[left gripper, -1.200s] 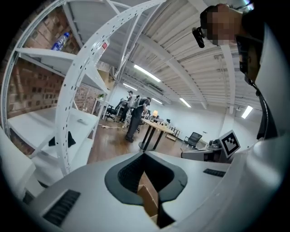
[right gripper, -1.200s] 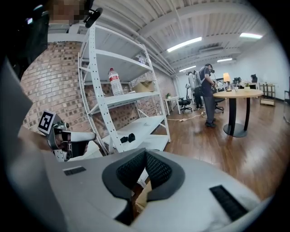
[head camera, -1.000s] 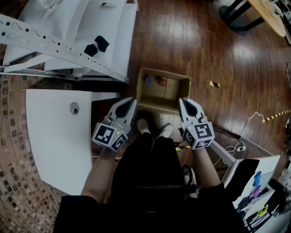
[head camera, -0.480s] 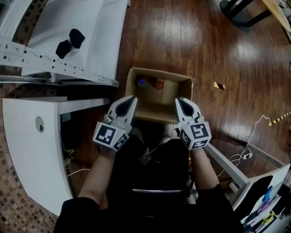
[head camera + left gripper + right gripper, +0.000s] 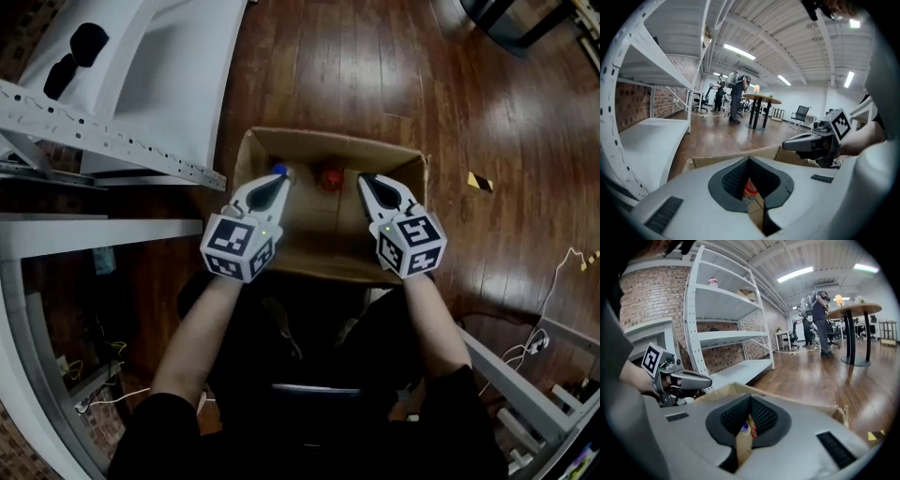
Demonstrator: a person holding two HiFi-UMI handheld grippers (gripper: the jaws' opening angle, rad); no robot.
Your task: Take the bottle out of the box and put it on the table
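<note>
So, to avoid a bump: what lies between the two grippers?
Head view: between left gripper and right gripper lies the bare bottom of the brown cardboard box, with the red-capped bottle by its far wall.

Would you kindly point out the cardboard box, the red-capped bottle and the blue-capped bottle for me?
cardboard box (image 5: 330,142), head view, far rim.
red-capped bottle (image 5: 328,178), head view, its cap.
blue-capped bottle (image 5: 278,171), head view, its cap.

White metal shelving stands on the wood floor — brick wall behind it.
</note>
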